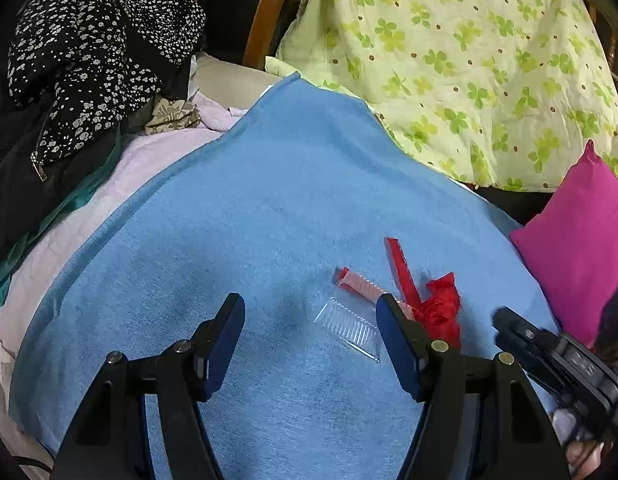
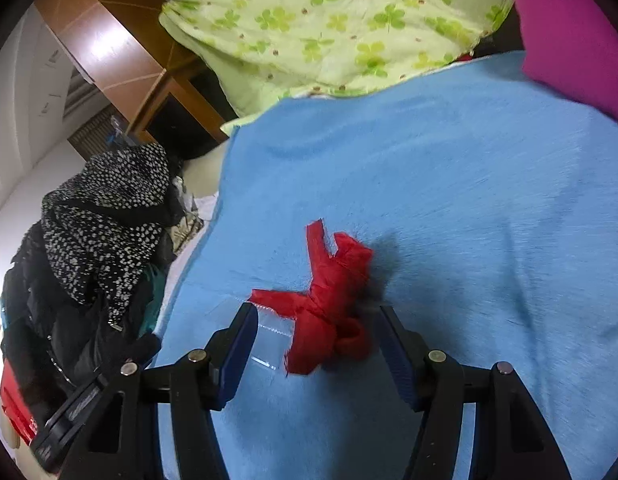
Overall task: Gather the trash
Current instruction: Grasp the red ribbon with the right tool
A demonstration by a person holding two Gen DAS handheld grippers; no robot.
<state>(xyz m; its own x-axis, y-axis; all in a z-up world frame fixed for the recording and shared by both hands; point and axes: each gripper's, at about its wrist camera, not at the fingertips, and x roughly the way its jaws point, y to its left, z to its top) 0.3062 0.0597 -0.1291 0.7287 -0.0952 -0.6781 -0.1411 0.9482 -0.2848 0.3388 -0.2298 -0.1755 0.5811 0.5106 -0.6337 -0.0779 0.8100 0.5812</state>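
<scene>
Red wrapper [image 2: 329, 304] between open jaws

The red plastic bag [image 1: 439, 308] is partly hidden in the left wrist view behind the right-hand finger of the left gripper [image 1: 311, 316], which also covers one end of the pink ribbed piece [image 1: 359, 286]. The clear plastic piece [image 1: 349, 326] is faint against the blue blanket [image 1: 269, 200], and its outline is hard to follow. At the lower right edge the right gripper [image 1: 505, 320] is smeared and cut off, as is the hand [image 1: 585, 454] below it. In the right wrist view the bag's right side blurs into a dark smudge. The pink pillow [image 2: 569, 12] is cut off at the upper right.
</scene>
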